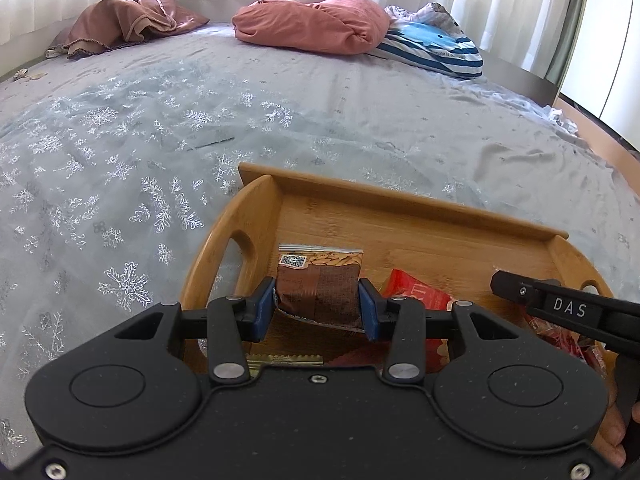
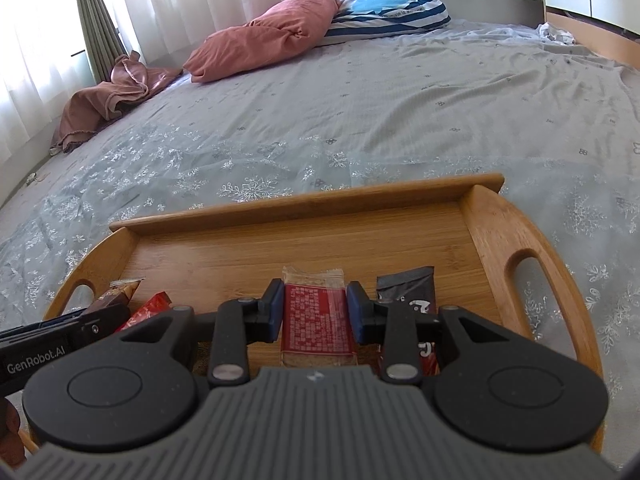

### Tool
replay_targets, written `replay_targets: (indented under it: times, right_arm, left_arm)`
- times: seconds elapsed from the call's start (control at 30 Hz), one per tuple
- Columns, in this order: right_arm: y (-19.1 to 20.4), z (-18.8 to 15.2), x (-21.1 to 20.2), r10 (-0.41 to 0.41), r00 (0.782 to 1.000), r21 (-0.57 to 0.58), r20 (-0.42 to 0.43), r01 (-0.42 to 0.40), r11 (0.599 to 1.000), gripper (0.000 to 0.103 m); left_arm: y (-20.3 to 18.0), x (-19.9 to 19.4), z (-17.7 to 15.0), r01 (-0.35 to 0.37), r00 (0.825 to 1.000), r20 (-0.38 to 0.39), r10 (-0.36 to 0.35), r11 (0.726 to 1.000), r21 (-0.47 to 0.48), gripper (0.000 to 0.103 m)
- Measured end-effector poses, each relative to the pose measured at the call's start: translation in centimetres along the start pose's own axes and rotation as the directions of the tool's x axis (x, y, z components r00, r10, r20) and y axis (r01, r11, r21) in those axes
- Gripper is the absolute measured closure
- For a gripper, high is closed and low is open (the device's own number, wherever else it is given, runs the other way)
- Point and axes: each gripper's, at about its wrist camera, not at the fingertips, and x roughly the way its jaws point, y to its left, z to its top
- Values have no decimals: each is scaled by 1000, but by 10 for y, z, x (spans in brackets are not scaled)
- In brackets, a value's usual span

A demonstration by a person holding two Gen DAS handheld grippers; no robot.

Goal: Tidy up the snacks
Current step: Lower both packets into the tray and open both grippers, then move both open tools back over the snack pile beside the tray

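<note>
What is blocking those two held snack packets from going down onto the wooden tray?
Nothing visible. The left gripper clamps a brown packet and the right gripper a red packet, both above the tray, whose far half is bare wood.

Grey snowflake bedspread [image 1: 280,92] carries wooden tray [image 1: 400,196], pink pillow [image 1: 316,24], striped pillow [image 1: 436,46], brown cloth [image 1: 120,24].

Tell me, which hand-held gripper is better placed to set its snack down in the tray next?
Probably the right hand-held gripper: its red snack bar hangs over bare tray floor. The left hand-held gripper holds its brown almond packet close beside a red wrapper.
</note>
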Motion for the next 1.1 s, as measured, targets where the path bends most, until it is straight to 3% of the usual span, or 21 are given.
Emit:
replay_targets:
  times: [0.4, 0.63, 0.73, 0.87, 1.1]
  right_arm:
    - [1, -2, 0, -8, 1000, -13, 8, 8, 1000, 64]
    - [2, -2, -1, -7, 1000, -23, 10, 7, 1000, 56]
    - [1, -3, -5, -2, 1000, -15, 18, 3, 1000, 45]
    - [1, -4, -14, 11, 999, -18, 30, -10, 1000, 43]
    - [3, -12, -39, 30, 998, -71, 54, -26, 997, 34]
  left_arm:
    - [-7, 1, -5, -22, 1000, -1, 22, 999, 48, 60]
    - [-2, -2, -4, -23, 1000, -5, 23, 999, 33, 58]
    - [-2, -8, -4, -20, 1000, 12, 20, 999, 45, 52]
    - [-3, -19, -4, -2, 1000, 23, 1, 998, 62, 36]
    - [-4, -47, -7, 30, 999, 24, -33, 995, 92, 23]
